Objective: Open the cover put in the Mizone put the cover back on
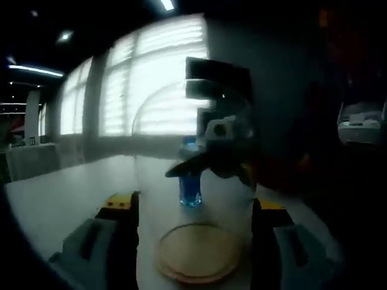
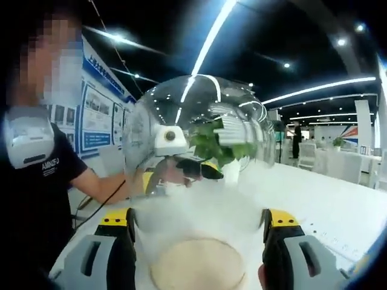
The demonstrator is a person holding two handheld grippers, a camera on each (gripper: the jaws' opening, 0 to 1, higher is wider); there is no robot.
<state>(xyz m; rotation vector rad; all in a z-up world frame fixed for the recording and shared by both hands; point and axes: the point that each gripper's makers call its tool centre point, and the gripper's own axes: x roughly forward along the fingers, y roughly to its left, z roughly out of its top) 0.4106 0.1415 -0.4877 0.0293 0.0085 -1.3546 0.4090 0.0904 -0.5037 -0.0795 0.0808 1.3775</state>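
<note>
- Left gripper [image 1: 193,205]: jaws set wide apart, one on each side of the clear dome cover [image 1: 193,139]. Cannot tell whether the pads press the glass or only flank it.
- Right gripper [image 2: 198,217]: same stance, jaws spread wide with the cover's lower wall running down just inside both. Grip or mere nearness not clear here either.
- Facing each other across the cover, each gripper seen through the glass from the other's view.
- Round wooden base [image 1: 199,251] flat on the white table [image 1: 60,193], low between the jaws in both views. Cannot tell whether the cover's rim sits on it or hangs above it.
- Mizone bottle [image 1: 190,184], blue, upright on the table past the base's far edge, seen through the glass just below the right gripper's dark jaws. Inside the cover or behind it: cannot tell.
- Green potted plant [image 2: 211,145] seen through the cover, toward the table's far edge.
- Person in a dark short-sleeved shirt [image 2: 48,175] at the table's left side in the right gripper view, forearm reaching toward the cover.
- Bright windows with blinds [image 1: 157,78] beyond the table's far edge in the left gripper view.
</note>
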